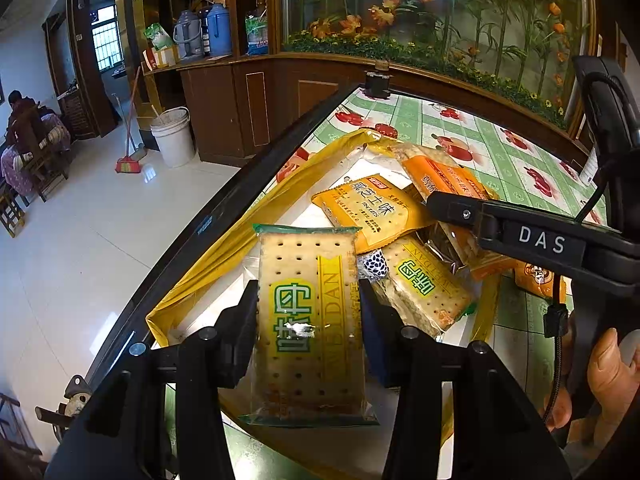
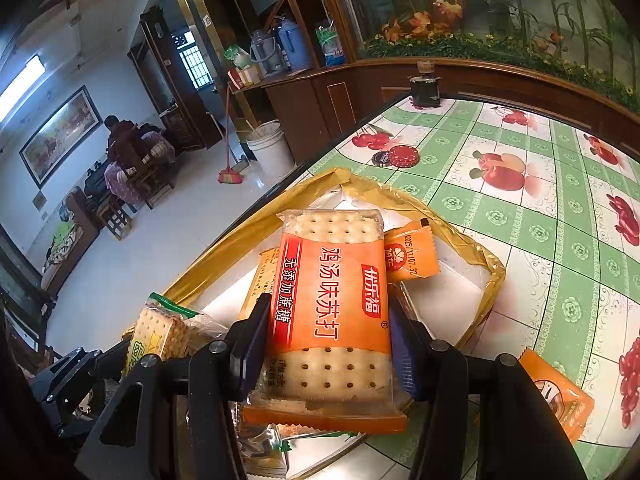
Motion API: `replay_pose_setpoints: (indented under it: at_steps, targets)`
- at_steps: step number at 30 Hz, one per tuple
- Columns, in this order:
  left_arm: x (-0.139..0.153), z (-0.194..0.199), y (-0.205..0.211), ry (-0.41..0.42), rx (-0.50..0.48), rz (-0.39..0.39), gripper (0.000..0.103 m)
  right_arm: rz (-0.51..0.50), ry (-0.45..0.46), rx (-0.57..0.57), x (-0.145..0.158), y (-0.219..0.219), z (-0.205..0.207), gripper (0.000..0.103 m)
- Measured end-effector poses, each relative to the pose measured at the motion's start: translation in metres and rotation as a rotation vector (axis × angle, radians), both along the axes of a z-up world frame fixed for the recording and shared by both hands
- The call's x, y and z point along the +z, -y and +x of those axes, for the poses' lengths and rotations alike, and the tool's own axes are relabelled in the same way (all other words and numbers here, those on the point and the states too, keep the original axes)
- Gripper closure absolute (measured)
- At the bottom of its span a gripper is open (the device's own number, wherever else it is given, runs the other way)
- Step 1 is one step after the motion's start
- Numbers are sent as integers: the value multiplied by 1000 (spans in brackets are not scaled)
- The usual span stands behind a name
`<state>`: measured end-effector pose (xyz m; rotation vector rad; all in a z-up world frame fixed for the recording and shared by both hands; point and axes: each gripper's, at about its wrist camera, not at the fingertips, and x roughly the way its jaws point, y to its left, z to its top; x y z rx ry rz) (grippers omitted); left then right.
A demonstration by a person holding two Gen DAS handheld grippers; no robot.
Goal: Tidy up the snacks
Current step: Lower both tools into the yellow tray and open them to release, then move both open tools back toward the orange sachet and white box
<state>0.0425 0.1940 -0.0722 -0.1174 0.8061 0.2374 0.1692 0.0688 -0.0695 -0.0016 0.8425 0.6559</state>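
Observation:
My left gripper (image 1: 308,312) is shut on a green-labelled cracker pack (image 1: 310,328) and holds it above a yellow-rimmed tray (image 1: 208,264). In the tray lie a yellow cheese cracker pack (image 1: 368,210), another green-labelled pack (image 1: 420,284) and an orange pack (image 1: 444,184). My right gripper (image 2: 326,336) is shut on an orange soda cracker pack (image 2: 332,304) over the same tray (image 2: 492,276); the right gripper also shows in the left wrist view (image 1: 520,232). A small orange sachet (image 2: 410,256) lies behind it. The green pack shows at left in the right wrist view (image 2: 160,336).
The table has a green checked fruit-print cloth (image 2: 540,216). An orange snack packet (image 2: 560,396) lies on it at right. Poker chips (image 2: 400,156) and a dark jar (image 2: 425,88) stand further back. The table's left edge (image 1: 224,208) drops to the floor. A wooden cabinet stands behind.

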Motion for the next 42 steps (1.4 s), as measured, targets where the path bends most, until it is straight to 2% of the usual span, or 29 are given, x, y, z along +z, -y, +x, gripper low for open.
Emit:
replay_pose_setpoints:
  at_steps: [6, 11, 13, 14, 17, 21, 25, 35, 42]
  targets:
    - [-2, 0, 0, -10, 10, -24, 57, -7, -9, -11, -2, 1, 2, 45]
    - [0, -1, -2, -14, 25, -31, 36, -3, 0, -16, 2, 4, -1, 45]
    - [2, -2, -2, -15, 27, -35, 20, 4, -4, -22, 4, 6, -2, 44]
    - [3, -2, -1, -18, 29, -29, 19, 12, -5, -27, 5, 9, -3, 42]
    - [6, -3, 3, -27, 43, 12, 18, 24, 5, -45, 10, 19, -7, 37]
    - [12, -8, 5, -6, 37, -1, 18, 40, 8, -63, 15, 34, -17, 35]
    - [19, -12, 12, 8, 26, 13, 18, 52, 16, -87, 19, 54, -28, 27]
    - [35, -13, 45, 31, -28, 32, 18, 92, 29, -176, 24, 127, -56, 25]
    - [37, -8, 81, 29, -97, 40, 18, 107, 14, -275, 15, 190, -68, 23]
